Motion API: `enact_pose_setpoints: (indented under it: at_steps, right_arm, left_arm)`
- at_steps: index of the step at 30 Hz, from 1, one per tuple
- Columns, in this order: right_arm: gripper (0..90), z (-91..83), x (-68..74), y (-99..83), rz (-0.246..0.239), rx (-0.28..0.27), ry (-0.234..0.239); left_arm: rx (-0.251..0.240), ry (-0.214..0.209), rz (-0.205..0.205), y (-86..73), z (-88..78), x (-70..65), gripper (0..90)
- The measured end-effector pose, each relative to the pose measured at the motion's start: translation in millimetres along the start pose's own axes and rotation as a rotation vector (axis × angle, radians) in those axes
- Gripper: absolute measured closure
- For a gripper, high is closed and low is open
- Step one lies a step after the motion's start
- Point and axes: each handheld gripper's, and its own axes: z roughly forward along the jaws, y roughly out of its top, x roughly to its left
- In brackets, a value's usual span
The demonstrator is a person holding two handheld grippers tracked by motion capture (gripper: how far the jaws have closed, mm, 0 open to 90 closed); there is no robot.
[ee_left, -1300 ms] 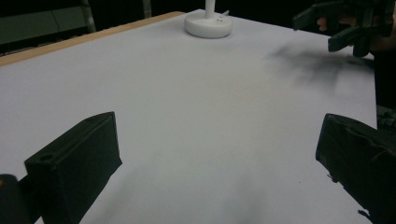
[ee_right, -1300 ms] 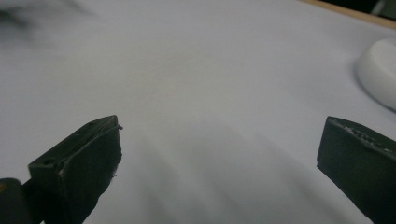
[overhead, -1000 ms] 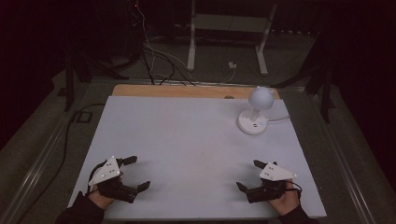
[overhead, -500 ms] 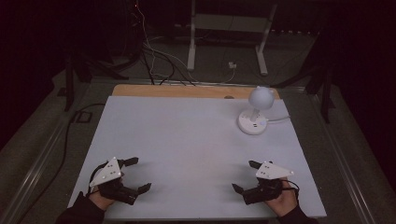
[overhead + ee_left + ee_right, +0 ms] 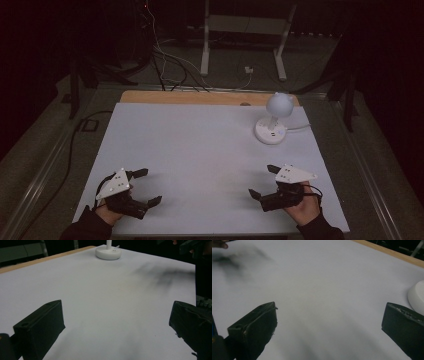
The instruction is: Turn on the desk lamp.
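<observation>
My left gripper (image 5: 150, 186) rests open near the front left of the white table top (image 5: 200, 150), held by a hand, nothing between its jaws. My right gripper (image 5: 261, 180) is open at the front right, also empty. In the left gripper view the two black jaws stand wide apart around my left gripper (image 5: 116, 312) over bare white surface. The right gripper view has the same wide gap at my right gripper (image 5: 330, 315). A white lamp (image 5: 273, 120) with a round head stands at the back right.
The lamp's round base (image 5: 108, 252) lies far ahead in the left gripper view and at the right edge (image 5: 417, 297) in the right gripper view. A wooden strip (image 5: 200, 97) runs along the table's far edge. Cables (image 5: 165, 65) and a stand lie on the floor behind.
The right gripper has edged slightly left and away from the front edge. The left gripper has hardly moved. Both stay open.
</observation>
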Motion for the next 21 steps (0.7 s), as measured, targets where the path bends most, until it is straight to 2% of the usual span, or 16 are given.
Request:
enact_pose_setpoints:
  at_steps: [21]
  right_arm:
    - [0.2, -1.9, -21.4, 30.6, 0.002, -0.043, -0.051]
  left_arm:
    - [-0.002, -0.001, -0.001, 0.0, -0.2, -0.1, 0.4]
